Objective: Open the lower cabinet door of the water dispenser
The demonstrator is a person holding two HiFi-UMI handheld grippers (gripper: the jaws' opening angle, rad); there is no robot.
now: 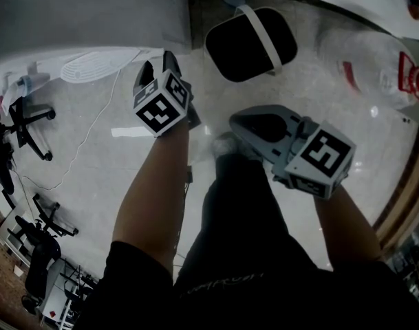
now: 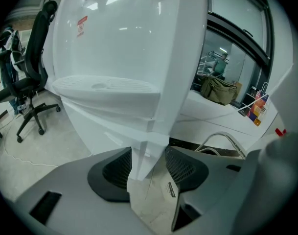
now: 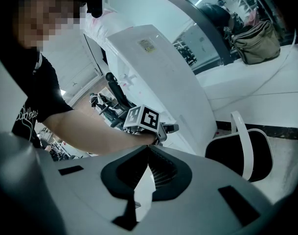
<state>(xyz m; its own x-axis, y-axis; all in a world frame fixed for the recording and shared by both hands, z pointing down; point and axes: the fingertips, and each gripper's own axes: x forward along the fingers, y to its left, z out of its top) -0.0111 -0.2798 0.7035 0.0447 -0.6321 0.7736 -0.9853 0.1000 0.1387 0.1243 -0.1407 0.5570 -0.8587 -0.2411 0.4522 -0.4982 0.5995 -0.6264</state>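
While the jaws of the left gripper (image 2: 149,155) stood wide apart, the bottom corner of the lower cabinet door (image 2: 102,129) sat right between them. They did not seem to squeeze it. The right gripper (image 3: 149,153) had its jaws close together with nothing inside, and it hung back from the door. The door was under the tray (image 2: 104,86) of the big white water dispenser (image 2: 124,38). It looked shut, I think. So the grabbing and the pulling were both left to do.
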